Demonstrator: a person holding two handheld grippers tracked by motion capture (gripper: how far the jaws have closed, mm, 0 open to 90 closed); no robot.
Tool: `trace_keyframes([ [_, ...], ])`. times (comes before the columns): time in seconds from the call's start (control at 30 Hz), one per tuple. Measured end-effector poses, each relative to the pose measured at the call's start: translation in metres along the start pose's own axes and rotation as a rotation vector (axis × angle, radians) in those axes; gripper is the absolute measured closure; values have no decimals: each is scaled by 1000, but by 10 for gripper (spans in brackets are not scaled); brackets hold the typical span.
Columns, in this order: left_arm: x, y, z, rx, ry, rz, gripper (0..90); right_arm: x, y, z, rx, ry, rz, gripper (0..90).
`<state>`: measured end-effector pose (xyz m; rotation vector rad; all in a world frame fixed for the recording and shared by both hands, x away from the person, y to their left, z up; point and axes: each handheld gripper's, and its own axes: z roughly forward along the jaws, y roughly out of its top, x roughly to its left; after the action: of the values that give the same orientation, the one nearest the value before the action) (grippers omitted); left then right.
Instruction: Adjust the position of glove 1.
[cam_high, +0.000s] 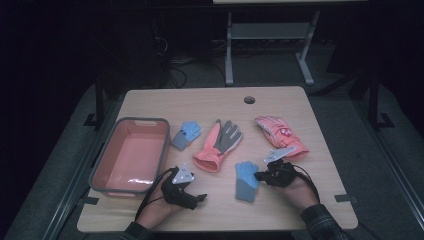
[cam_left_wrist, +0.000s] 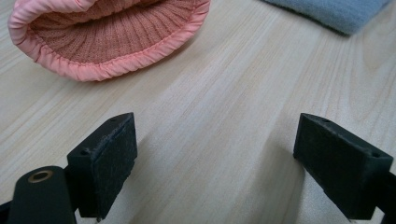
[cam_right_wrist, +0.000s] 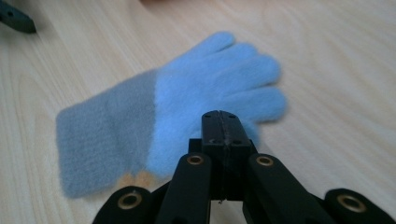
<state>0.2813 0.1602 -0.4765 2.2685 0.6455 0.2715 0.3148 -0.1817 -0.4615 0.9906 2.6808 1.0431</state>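
Observation:
A fluffy glove (cam_high: 246, 179), blue with a grey cuff, lies flat near the table's front middle; it is also in the right gripper view (cam_right_wrist: 187, 102). My right gripper (cam_high: 257, 175) (cam_right_wrist: 222, 122) is shut, its tips over the glove's near edge by the thumb; no fabric shows between the jaws. My left gripper (cam_high: 199, 197) (cam_left_wrist: 215, 135) stands wide open over bare wood to the glove's left. Ahead of it is the ribbed cuff of a pink and grey glove (cam_left_wrist: 107, 42) (cam_high: 220, 142), and the blue glove's cuff corner (cam_left_wrist: 331, 11).
A grey bin (cam_high: 142, 120) with a pink inside stands at the left. A second small blue glove (cam_high: 186, 135) lies beside it. A pink patterned glove (cam_high: 280, 134) lies at the right. The wooden table (cam_high: 210, 105) has a cable hole (cam_high: 249, 99) near its far edge.

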Motion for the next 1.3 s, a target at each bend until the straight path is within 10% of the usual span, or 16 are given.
trace_keyframes([
  [0.87, 0, 0, 0, -6, 1, -4, 126, 54, 4, 10, 27, 127, -109, 894],
  [1.3, -1, 2, 2, -4, 9, -9, 131, 8, -23, -23, -112, -96, 37, 285],
])
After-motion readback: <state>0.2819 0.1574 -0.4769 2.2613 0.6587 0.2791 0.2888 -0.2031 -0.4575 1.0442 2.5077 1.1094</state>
